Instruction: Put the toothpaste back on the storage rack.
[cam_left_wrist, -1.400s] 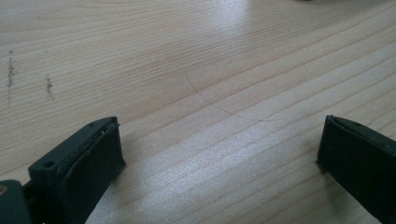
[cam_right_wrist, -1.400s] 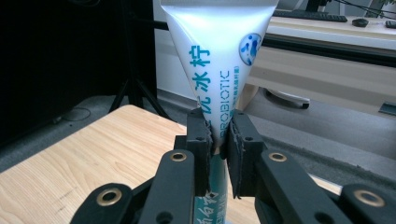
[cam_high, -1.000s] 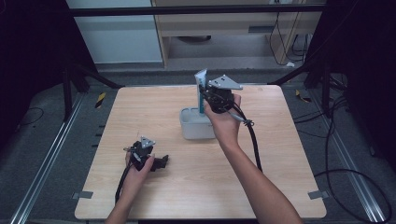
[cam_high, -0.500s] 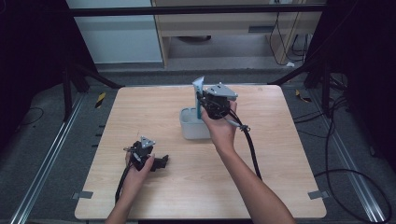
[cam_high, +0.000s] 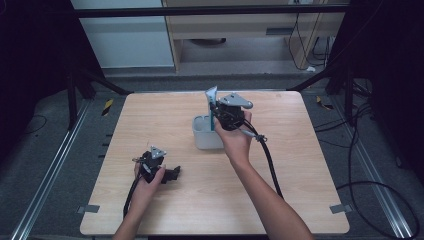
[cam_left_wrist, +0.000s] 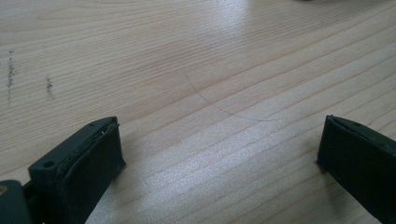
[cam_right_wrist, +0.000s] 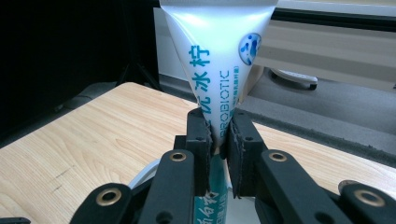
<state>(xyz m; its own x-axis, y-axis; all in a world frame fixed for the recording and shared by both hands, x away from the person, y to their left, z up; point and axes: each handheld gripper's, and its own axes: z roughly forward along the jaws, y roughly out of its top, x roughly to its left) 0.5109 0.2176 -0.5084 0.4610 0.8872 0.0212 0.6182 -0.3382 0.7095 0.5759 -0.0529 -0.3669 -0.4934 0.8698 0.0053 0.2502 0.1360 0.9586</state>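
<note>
A white and teal toothpaste tube (cam_high: 212, 102) stands upright with its flat crimped end up, its lower part inside a white cup (cam_high: 205, 133) in the middle of the table. My right gripper (cam_high: 218, 114) is shut on the tube; in the right gripper view the black pads (cam_right_wrist: 201, 133) pinch the tube (cam_right_wrist: 219, 56) at its narrow middle, and the cup's rim (cam_right_wrist: 145, 175) shows below. My left gripper (cam_high: 172, 174) rests low on the wooden table (cam_high: 280, 165) at the front left. Its jaws stand wide apart over bare wood in the left gripper view, left gripper (cam_left_wrist: 219, 154) holding nothing.
The right gripper's black cable (cam_high: 267, 155) trails over the table toward the front. Metal rails (cam_high: 45, 175) and dark floor surround the table, with a cabinet (cam_high: 235, 30) beyond the far edge.
My right gripper has come down and slightly left with the tube, so the tube's lower end now sits in the cup. The left gripper has stayed put.
</note>
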